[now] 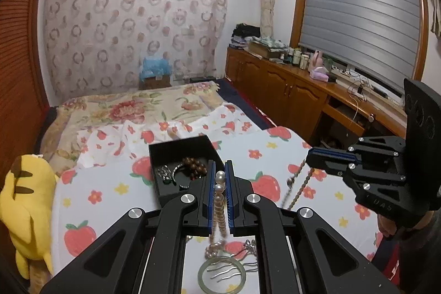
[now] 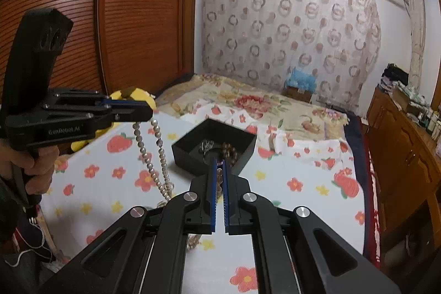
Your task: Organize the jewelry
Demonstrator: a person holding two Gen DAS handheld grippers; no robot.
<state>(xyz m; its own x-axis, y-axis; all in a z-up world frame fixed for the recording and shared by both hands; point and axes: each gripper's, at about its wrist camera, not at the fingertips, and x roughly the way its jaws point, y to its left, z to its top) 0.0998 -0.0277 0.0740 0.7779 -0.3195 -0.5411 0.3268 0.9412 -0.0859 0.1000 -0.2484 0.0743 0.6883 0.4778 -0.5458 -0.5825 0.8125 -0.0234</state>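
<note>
- Pearl strand (image 1: 219,200) hung clamped in the left gripper (image 1: 220,170) above the strawberry sheet (image 1: 110,189).
- Right gripper (image 2: 219,170) pinched a chain (image 1: 299,183).
- Black box (image 1: 176,150) held beads (image 1: 194,167).

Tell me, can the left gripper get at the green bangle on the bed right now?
Probably not yet. The left gripper is shut on the pearl necklace, so its jaws are occupied. The green bangle lies uncovered on the bed just below; it would need to drop the pearls first.
</note>
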